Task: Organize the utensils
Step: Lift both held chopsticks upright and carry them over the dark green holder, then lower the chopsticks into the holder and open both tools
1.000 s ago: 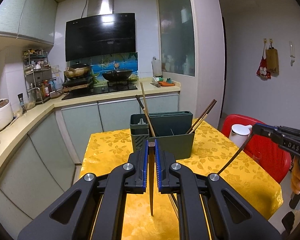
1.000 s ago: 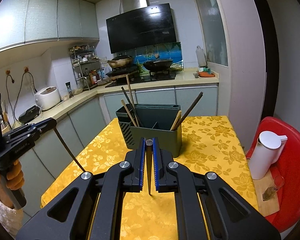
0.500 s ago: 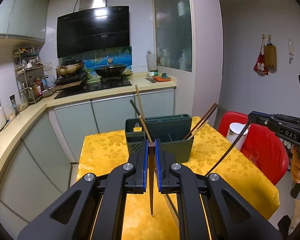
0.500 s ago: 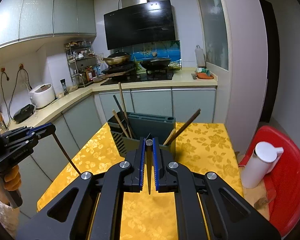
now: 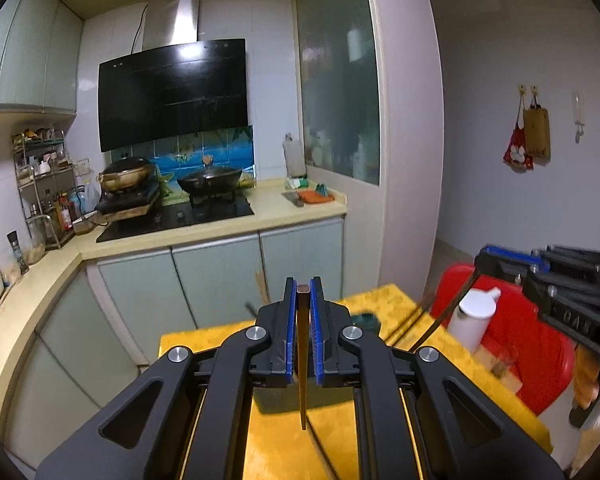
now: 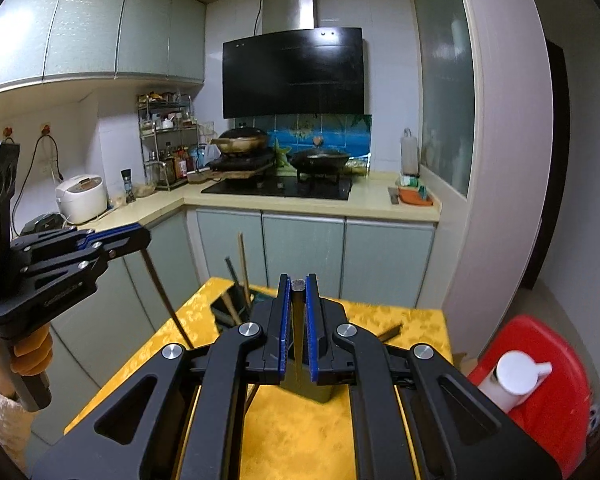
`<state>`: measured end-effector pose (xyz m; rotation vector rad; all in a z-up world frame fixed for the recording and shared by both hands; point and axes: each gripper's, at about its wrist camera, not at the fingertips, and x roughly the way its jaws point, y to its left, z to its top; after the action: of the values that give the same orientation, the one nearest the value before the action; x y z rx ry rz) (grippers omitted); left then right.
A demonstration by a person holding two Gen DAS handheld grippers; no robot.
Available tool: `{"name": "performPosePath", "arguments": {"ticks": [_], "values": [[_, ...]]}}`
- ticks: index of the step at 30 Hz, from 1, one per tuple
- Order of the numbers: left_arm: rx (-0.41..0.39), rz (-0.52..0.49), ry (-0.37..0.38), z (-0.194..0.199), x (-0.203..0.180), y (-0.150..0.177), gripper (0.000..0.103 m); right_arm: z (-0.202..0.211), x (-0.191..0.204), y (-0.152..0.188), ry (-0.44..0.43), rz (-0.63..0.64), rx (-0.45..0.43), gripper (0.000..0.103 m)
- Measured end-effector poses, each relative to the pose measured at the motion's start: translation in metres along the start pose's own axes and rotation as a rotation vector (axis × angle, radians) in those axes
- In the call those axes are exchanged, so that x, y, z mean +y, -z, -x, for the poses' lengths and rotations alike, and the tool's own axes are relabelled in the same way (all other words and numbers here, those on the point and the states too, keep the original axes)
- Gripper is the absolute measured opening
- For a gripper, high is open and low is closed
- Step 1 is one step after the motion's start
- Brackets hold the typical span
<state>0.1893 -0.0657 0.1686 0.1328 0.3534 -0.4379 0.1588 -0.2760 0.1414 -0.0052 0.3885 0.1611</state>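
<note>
In the left wrist view, the left tongs at lower centre are pinched on a brown chopstick hanging over the yellow table; the green utensil holder is mostly hidden behind them.

In the right wrist view, the right tongs are clamped on a dark chopstick before the holder at centre.

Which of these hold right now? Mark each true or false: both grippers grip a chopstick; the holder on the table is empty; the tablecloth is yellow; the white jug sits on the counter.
1. Left gripper and right gripper each clamp a chopstick. True.
2. The utensil holder is empty. False: chopsticks stand in it.
3. The tablecloth is yellow. True.
4. The white jug sits on the counter. False: it rests on the red stool.
</note>
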Motion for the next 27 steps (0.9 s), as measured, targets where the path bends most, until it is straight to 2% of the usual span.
{"name": "performPosePath", "arguments": {"ticks": [5,14,18,27], "values": [[-0.036,0.019,-0.003,-0.021,0.0,-0.028,0.006,-0.013,-0.013,-0.013,0.007,-0.017,-0.001,0.008],[-0.033,0.059,0.002,-0.069,-0.001,-0.039,0.006,-0.04,-0.025,-0.022,0.018,-0.058,0.022,0.008],[0.018,0.068,0.013,-0.094,-0.002,-0.024,0.006,-0.059,-0.026,-0.014,0.029,-0.054,0.074,0.008],[0.08,0.042,-0.014,-0.119,-0.004,0.016,0.007,-0.1,-0.028,0.009,0.045,-0.063,0.179,0.008]]}}
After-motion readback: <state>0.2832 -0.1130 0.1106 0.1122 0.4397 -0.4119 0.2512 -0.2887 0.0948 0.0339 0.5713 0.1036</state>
